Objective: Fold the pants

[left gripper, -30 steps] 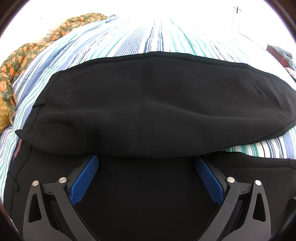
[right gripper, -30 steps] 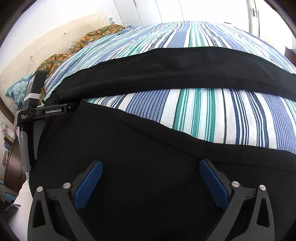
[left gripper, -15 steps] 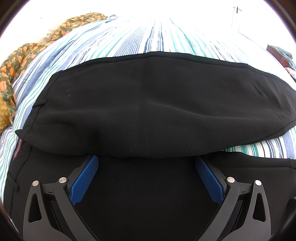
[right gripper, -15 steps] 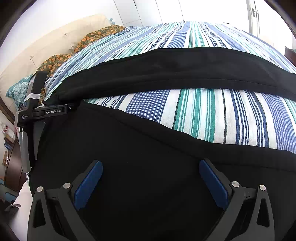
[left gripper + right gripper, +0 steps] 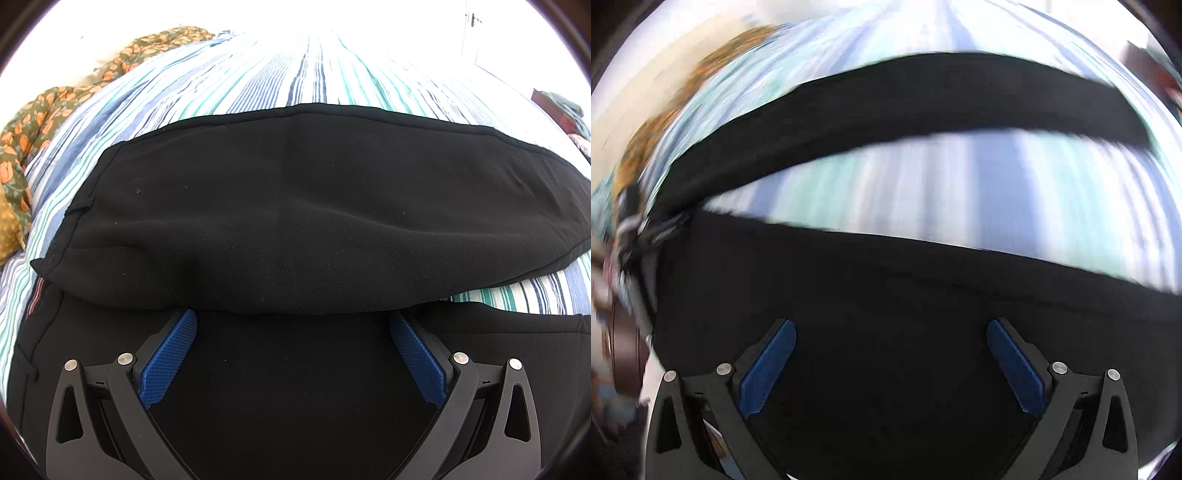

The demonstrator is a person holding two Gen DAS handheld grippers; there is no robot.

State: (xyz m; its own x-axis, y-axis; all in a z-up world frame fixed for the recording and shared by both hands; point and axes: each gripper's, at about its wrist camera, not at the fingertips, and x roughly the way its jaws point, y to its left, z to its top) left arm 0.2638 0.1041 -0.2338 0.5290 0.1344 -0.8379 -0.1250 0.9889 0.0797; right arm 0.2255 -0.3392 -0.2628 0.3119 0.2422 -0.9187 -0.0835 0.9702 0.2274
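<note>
Where left hand-held gripper [image 5: 293, 363] gapes, pants [image 5: 295, 206] beneath

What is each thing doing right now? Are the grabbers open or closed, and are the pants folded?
Left gripper: open, holding nothing.
Right gripper: open, holding nothing; its view is blurred.
Black pants: lying on the bed, legs spread apart, not yet folded.
Striped bedsheet: spread flat under the pants.
</note>
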